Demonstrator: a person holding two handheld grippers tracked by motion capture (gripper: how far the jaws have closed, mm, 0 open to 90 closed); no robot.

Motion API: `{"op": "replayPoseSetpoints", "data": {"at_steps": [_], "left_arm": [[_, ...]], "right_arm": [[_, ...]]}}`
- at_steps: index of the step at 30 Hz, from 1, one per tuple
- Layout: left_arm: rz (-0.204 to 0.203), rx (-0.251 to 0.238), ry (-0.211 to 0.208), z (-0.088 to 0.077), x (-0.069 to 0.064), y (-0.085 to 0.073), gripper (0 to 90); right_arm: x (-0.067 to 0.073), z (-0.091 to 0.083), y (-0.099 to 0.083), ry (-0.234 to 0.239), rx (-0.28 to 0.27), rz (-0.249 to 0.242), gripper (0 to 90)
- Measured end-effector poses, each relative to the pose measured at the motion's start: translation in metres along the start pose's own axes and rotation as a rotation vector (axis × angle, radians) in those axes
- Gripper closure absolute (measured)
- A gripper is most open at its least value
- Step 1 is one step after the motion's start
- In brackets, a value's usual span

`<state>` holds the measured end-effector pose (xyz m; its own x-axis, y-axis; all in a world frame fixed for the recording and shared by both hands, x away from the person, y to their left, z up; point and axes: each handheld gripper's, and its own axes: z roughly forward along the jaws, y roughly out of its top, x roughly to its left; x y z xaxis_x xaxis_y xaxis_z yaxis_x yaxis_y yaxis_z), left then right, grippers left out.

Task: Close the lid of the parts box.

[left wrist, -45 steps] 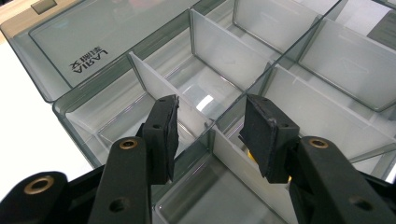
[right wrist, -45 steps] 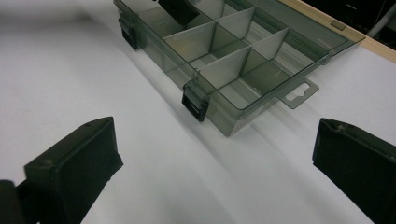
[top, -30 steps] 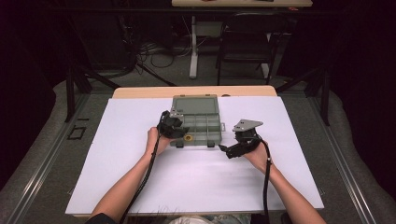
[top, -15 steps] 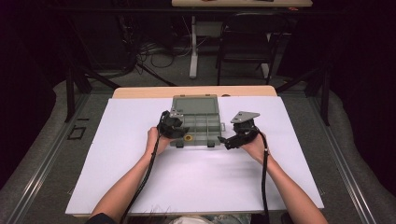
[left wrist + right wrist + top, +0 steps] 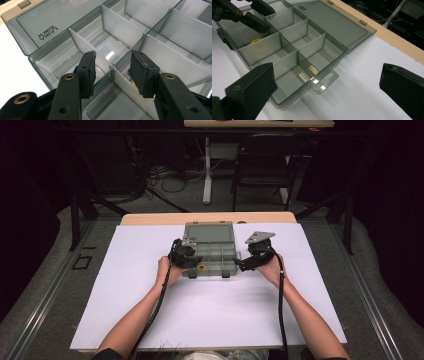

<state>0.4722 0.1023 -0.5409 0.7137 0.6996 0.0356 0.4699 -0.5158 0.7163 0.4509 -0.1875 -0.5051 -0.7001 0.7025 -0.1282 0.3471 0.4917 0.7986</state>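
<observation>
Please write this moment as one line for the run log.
box: organizer box, lid open | left hand-held gripper: open above dividers | right hand-held gripper: open beside box | yellow ring: inside compartment

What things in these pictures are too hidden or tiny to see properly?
- Yellow thing in the clear box: in the right gripper view a frosted divider blurs it; in the left gripper view the left gripper covers most of it.
- Lid lettering: upside down in the left gripper view, too small from above.
- Right gripper: its jaws are cut off by the picture's bottom edge.
</observation>
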Motion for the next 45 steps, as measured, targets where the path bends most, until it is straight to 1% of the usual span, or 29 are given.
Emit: {"op": "replayPoseSetpoints", "data": {"at_steps": [2, 15, 17, 19, 26, 28, 33, 34, 35, 38, 40, 41, 45], "left_arm": [[-0.001, 0.000, 0.001, 0.000, 0.000, 0.000, 56.0], [-0.004, -0.002, 0.001, 0.000, 0.000, 0.000, 56.0], [-0.004, -0.003, 0.001, 0.000, 0.000, 0.000, 56.1], [-0.004, -0.002, 0.000, 0.000, 0.000, 0.000, 56.1], [-0.004, -0.003, 0.001, 0.000, 0.000, 0.000, 56.0], [-0.004, -0.003, 0.001, 0.000, 0.000, 0.000, 56.0], [-0.004, -0.003, 0.000, 0.000, 0.000, 0.000, 56.1], [-0.004, -0.003, 0.000, 0.000, 0.000, 0.000, 56.1], [-0.003, -0.003, 0.000, 0.000, 0.000, 0.000, 56.1], [-0.003, -0.003, 0.000, 0.000, 0.000, 0.000, 56.1], [-0.003, -0.003, 0.000, 0.000, 0.000, 0.000, 56.1], [-0.003, -0.003, 0.000, 0.000, 0.000, 0.000, 56.1], [-0.001, -0.001, 0.000, 0.000, 0.000, 0.000, 56.1]], "right_arm": [[-0.003, 0.003, 0.002, -0.004, -0.004, 0.006, 0.0], [-0.020, 0.016, 0.009, -0.015, 0.019, 0.039, 0.0], [-0.022, 0.018, 0.010, -0.024, 0.015, 0.036, 0.0], [-0.025, 0.020, 0.010, -0.018, 0.026, 0.046, 0.0], [-0.032, 0.027, 0.012, -0.018, 0.025, 0.070, 0.0], [-0.034, 0.030, 0.012, -0.026, 0.026, 0.074, 0.0], [-0.035, 0.036, 0.011, -0.036, 0.035, 0.067, 0.0], [-0.036, 0.037, 0.012, -0.031, 0.046, 0.067, 0.0], [-0.038, 0.038, 0.012, -0.025, 0.047, 0.070, 0.0], [-0.042, 0.040, 0.016, -0.031, 0.043, 0.086, 0.0], [-0.044, 0.042, 0.018, -0.044, 0.040, 0.087, 0.0], [-0.046, 0.043, 0.019, -0.037, 0.046, 0.092, 0.0], [-0.051, 0.047, 0.022, -0.038, 0.052, 0.109, 0.0]]}}
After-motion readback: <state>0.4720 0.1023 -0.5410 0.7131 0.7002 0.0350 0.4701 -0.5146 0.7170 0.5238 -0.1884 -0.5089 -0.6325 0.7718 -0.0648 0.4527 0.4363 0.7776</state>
